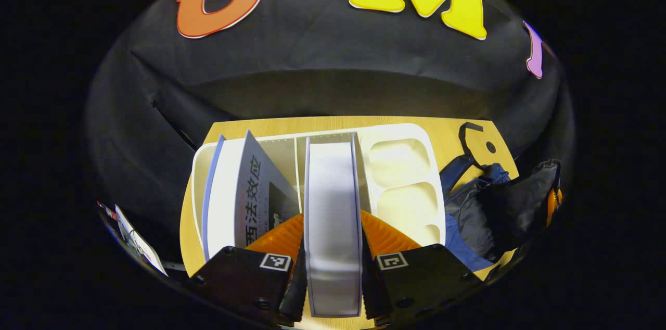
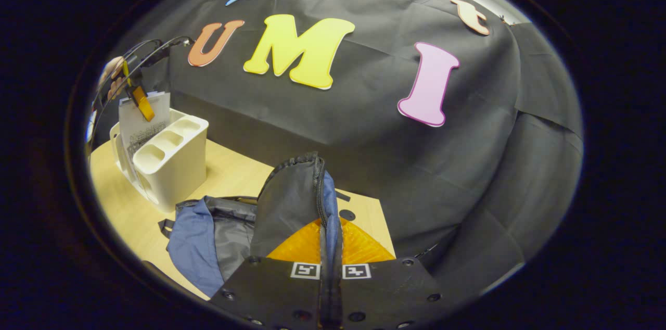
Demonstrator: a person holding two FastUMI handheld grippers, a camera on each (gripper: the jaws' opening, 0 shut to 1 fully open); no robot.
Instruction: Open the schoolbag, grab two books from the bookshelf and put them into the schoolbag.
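In the left gripper view, my left gripper (image 1: 333, 267) is shut on an upright white book (image 1: 333, 205) standing in the middle slot of the white bookshelf (image 1: 406, 135). A second book (image 1: 244, 200) leans in the slot to its left. The blue and grey schoolbag (image 1: 484, 205) lies on the table right of the shelf. In the right gripper view, my right gripper (image 2: 330, 262) is shut on the schoolbag's zippered flap (image 2: 294, 194), holding it up, while the bag's body (image 2: 208, 236) lies on the table. The left gripper (image 2: 138, 98) shows far left, on the book (image 2: 143, 119) in the bookshelf (image 2: 174, 163).
A light wooden table (image 2: 229, 171) carries the bookshelf and bag, with its edges close on the right and front. The shelf has several small empty compartments (image 1: 398, 163) on its bag side. A hand (image 2: 112, 77) holds the left gripper. Papers (image 1: 135, 239) lie off the table's left edge.
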